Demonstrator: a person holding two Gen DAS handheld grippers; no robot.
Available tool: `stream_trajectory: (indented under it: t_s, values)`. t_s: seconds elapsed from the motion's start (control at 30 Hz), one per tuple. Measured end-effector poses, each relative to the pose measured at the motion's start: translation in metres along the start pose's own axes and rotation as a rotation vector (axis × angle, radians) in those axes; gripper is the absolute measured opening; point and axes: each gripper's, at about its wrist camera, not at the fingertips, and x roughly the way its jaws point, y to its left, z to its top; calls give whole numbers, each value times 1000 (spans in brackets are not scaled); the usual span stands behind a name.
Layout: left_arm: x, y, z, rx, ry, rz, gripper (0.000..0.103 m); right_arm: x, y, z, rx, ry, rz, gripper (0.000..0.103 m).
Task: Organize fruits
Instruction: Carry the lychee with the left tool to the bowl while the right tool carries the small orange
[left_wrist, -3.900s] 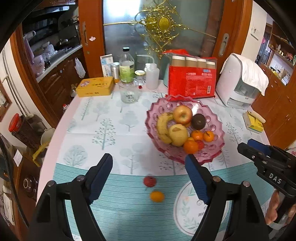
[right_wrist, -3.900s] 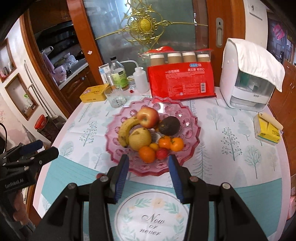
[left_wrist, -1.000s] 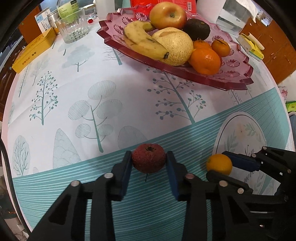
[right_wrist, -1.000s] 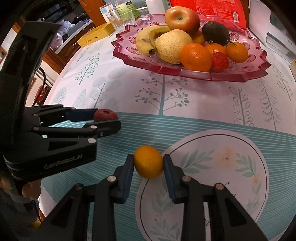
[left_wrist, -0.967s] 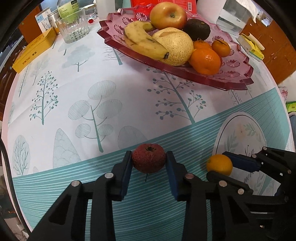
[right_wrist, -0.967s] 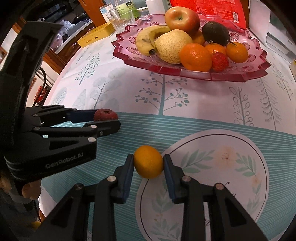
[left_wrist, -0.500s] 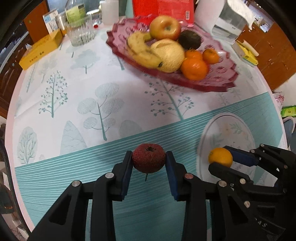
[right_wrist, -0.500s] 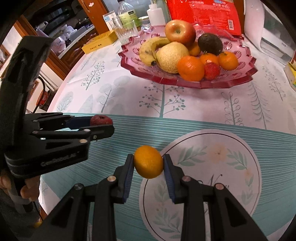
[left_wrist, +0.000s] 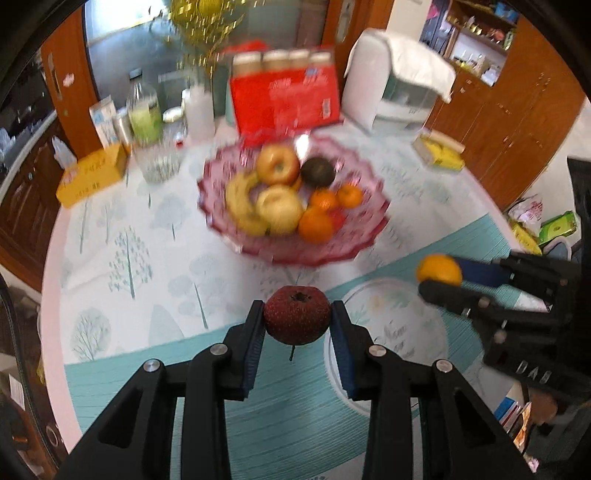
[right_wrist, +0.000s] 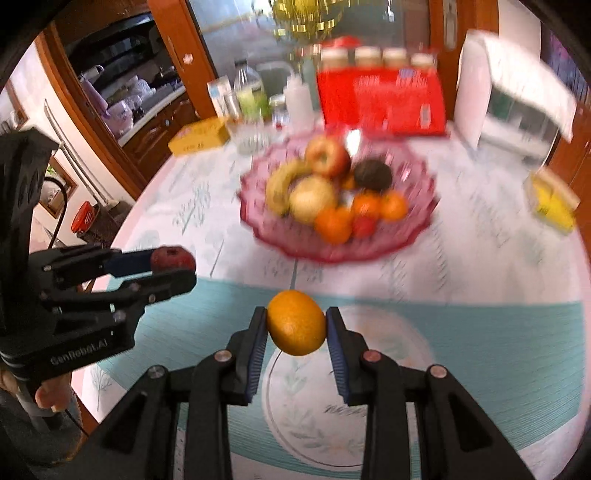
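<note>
Fruit in both my grippers, above a round table (left_wrist: 96, 266): my left gripper (left_wrist: 297, 325) is clamped on a dark red fruit (left_wrist: 297, 319), pads pressed to its two sides, its short stem hanging below. My right gripper (right_wrist: 296, 326) is clamped the same way on a small orange (right_wrist: 296, 322). Each tool shows in the other's camera: from the left wrist, the orange sits at the tips of my right gripper over at the right edge; from the right wrist, the red fruit sits at the tips of my left gripper at the left, with fingers (right_wrist: 48, 397) of my hand wrapped on the handle below.

Both fruits are clear of the cloth (right_wrist: 480, 332), over its teal striped part, near a round printed emblem (left_wrist: 391, 325).

Beyond them, mid-table and well apart from my jaws, stands a pink glass bowl (left_wrist: 354, 251). It holds an apple (left_wrist: 277, 165), a banana (left_wrist: 240, 206), a pear (left_wrist: 279, 209), an avocado (left_wrist: 317, 171), several oranges (left_wrist: 316, 225) and a small red fruit, piled touching one another.

Behind the bowl stand a red package (left_wrist: 286, 101), a glass (left_wrist: 157, 162), bottles (left_wrist: 144, 110), a yellow box (left_wrist: 92, 173) and a white appliance (left_wrist: 400, 96). The background is motion-blurred.
</note>
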Motion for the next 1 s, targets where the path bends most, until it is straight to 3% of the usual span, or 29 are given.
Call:
stream_trajectory:
  t_s: [0.37, 0.57, 0.77, 1.0]
  values:
    - [-80, -12, 71, 56, -171, 28, 34, -101, -22, 83, -39, -195, -10, 32]
    - [-100, -19, 114, 87, -252, 75, 34, -118, -33, 125, -49, -280, -46, 32]
    - [-54, -17, 143, 60, -213, 104, 34, -81, -44, 148, -47, -288, -32, 32]
    - [46, -2, 133, -24, -38, 108, 34, 23, -61, 139, 1, -128, -1, 32]
